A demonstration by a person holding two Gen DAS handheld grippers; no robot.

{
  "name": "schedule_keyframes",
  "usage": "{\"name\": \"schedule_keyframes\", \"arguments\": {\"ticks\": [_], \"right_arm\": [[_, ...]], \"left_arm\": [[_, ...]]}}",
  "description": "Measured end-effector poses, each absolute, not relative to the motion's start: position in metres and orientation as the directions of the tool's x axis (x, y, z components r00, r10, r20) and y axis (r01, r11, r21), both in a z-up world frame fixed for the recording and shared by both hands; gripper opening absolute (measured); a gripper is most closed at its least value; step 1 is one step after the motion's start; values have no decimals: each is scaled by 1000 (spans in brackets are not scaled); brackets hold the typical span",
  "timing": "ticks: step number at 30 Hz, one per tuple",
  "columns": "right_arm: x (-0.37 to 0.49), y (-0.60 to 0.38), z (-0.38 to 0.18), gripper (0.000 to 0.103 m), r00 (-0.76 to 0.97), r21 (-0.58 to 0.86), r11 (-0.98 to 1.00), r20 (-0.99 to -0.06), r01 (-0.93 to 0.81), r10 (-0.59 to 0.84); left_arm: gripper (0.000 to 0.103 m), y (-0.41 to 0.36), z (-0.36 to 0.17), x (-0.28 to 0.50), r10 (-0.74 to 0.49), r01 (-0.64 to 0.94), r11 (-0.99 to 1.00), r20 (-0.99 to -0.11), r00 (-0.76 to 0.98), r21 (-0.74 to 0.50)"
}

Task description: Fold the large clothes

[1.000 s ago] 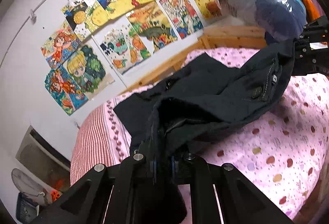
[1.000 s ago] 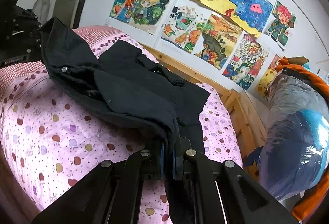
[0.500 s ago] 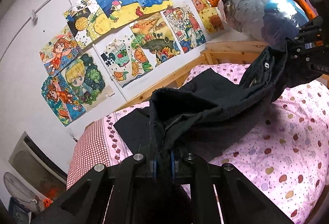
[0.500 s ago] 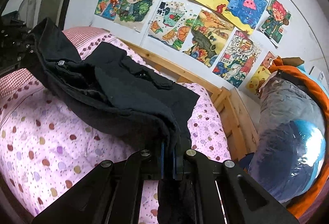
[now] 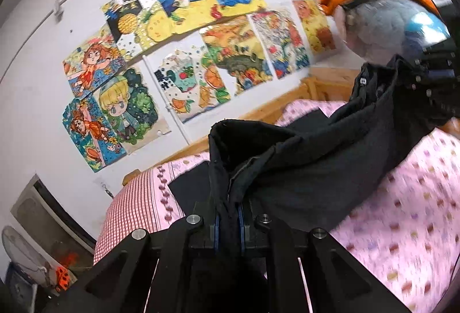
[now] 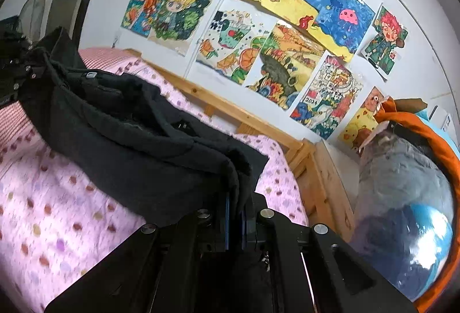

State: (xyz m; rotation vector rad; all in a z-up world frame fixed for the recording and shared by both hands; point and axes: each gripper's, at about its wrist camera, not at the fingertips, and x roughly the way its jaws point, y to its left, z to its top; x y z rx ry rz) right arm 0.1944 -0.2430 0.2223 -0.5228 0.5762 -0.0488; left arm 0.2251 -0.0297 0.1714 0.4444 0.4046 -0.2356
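A black jacket (image 5: pixel 310 157) hangs stretched between my two grippers above a pink dotted bedsheet (image 5: pixel 408 215). My left gripper (image 5: pixel 228 222) is shut on one edge of it, the cloth bunched between the jaws. My right gripper (image 6: pixel 235 222) is shut on the other edge; the jacket (image 6: pixel 129 137) sags away to the left. The right gripper also shows at the right edge of the left wrist view (image 5: pixel 431 77), and the left gripper at the left edge of the right wrist view (image 6: pixel 14 68). The jacket's far part still lies on the bed.
A wooden bed rail (image 6: pixel 230 111) runs along the white wall with several colourful drawings (image 6: pixel 287 25). A red checked pillow (image 5: pixel 135 209) lies at one end. Bagged bedding in blue, grey and orange (image 6: pixel 411 198) is stacked at the other end. A fan (image 6: pixel 31 16) stands by the doorway.
Both grippers have lifted the jacket's held edge higher off the bed and tilted up toward the wall. More of the jacket hangs in the air. Both grips are unchanged.
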Motion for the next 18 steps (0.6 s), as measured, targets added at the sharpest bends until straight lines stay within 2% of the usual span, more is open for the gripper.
{"name": "schedule_keyframes", "arguments": {"ticks": [3, 6, 11, 18], "right_arm": [[224, -248, 226, 5, 869, -437, 898, -464, -54, -174], [255, -257, 223, 5, 892, -377, 926, -424, -16, -157], [307, -257, 208, 5, 908, -384, 923, -389, -7, -155], [387, -243, 175, 5, 920, -395, 919, -362, -7, -149]], "left_arm": [[9, -28, 177, 253, -129, 262, 913, -389, 912, 311], [9, -31, 177, 282, -106, 230, 924, -372, 922, 307], [9, -35, 166, 327, -61, 185, 922, -346, 936, 339], [9, -21, 136, 389, -24, 126, 952, -342, 939, 279]]}}
